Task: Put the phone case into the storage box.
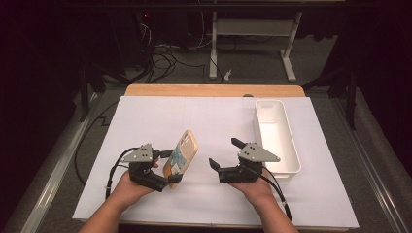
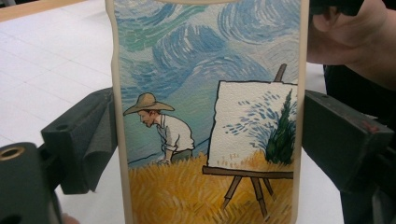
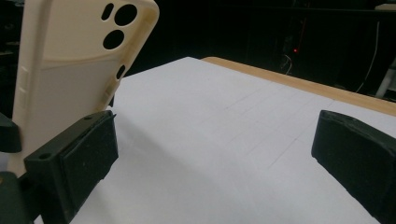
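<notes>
- High view: my left gripper [image 1: 167,167] is clamped across the lower part of a cream silicone phone case with a painted back [image 1: 180,156], held off the white sheet covering the tabletop [image 1: 204,121], near the front edge and left of centre. The case's long axis rises up and away toward the far edge. My right gripper [image 1: 224,154] sits just beside it to the right, jaws spread and holding nothing, mouth turned toward the case; it is the free hand and near enough to take over. A white oblong plastic bin [image 1: 278,138] lies along the right edge.
- Left gripper view: both jaws press the case's [image 2: 205,112] long side rims. The printed picture faces this camera. The case's top and bottom ends are cut off.
- Right gripper view: the case's plain inner side [image 3: 70,70] with camera cut-outs stands left of my open jaws, apart from them. Its lower end is hidden behind the left jaw.
</notes>
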Action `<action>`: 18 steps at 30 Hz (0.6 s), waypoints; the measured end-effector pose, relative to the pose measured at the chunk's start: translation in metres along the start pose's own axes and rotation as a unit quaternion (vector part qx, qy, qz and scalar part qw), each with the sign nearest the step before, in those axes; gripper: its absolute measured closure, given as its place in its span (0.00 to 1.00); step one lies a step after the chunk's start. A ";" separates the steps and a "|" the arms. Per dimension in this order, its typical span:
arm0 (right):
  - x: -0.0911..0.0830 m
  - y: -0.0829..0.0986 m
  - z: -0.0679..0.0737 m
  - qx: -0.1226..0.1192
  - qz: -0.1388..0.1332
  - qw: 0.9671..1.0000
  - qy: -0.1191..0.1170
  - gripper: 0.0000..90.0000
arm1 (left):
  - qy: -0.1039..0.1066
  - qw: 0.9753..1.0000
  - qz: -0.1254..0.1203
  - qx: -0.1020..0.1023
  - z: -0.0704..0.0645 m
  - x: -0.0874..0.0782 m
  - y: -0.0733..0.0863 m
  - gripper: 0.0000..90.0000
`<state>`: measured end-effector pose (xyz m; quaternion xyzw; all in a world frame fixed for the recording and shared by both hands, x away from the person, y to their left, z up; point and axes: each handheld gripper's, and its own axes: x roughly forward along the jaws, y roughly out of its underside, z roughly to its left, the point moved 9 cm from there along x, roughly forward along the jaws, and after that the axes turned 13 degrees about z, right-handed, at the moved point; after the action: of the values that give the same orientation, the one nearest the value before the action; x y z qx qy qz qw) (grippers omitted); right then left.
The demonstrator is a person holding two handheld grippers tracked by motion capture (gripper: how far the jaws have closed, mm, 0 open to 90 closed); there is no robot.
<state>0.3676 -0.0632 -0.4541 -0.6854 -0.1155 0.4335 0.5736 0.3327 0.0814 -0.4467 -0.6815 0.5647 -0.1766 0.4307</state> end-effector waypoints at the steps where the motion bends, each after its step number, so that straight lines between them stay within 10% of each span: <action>1: 0.000 0.000 0.001 -0.001 0.000 1.000 -0.003 0.01 | 0.001 1.000 0.002 0.000 0.000 0.000 0.001 0.13; 18: -0.002 0.001 0.017 -0.024 0.005 0.998 -0.063 0.02 | 0.037 0.999 0.039 0.010 -0.011 0.001 0.013 0.13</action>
<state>0.3540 -0.0531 -0.4533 -0.6709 -0.1584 0.4753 0.5467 0.3169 0.0761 -0.4515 -0.6479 0.6040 -0.1905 0.4232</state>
